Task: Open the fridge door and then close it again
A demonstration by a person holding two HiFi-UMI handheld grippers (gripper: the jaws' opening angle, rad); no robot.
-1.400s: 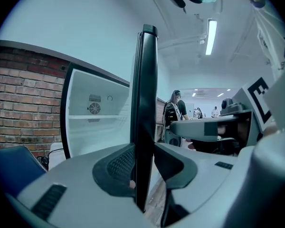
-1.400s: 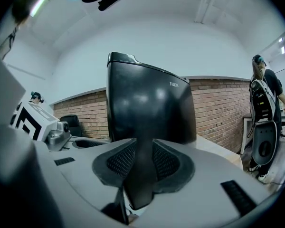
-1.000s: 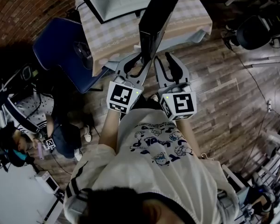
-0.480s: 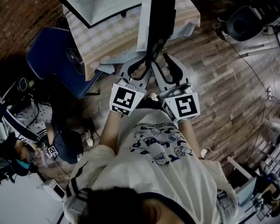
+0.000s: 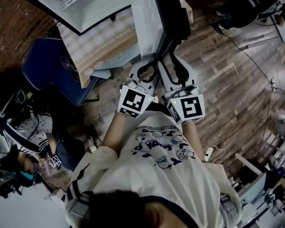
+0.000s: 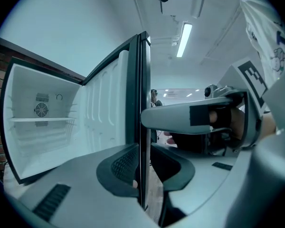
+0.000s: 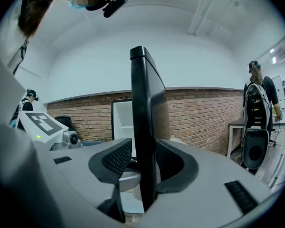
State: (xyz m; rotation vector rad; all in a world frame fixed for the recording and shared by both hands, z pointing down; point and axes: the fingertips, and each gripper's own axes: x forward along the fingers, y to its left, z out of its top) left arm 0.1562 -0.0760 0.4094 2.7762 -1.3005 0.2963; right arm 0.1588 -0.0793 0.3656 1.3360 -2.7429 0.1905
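Note:
The small fridge [image 5: 85, 4] stands open on a table, its white inside [image 6: 38, 122] bare. Its black-edged door [image 5: 168, 13] juts toward me. Both grippers straddle the door's free edge side by side. My left gripper [image 5: 149, 63] has the thin door edge [image 6: 140, 80] between its pads [image 6: 123, 163]; the jaws [image 6: 143, 167] are closing, with a slim gap left on the right side. My right gripper [image 5: 173, 61] holds the door [image 7: 145, 103] from outside, both pads [image 7: 116, 158] pressed flat on it [image 7: 143, 163].
The fridge's table has a checked cloth [image 5: 99, 46], with a blue chair [image 5: 52, 65] beside it. A person sits on the floor at the left [image 5: 28, 127]. Dark equipment [image 5: 247, 8] and cables lie on the wooden floor at the right. Another person stands by a desk [image 7: 256, 94].
Both grippers have moved along with the door edge, up and slightly right in the head view. The fridge's open inside fills more of the top left.

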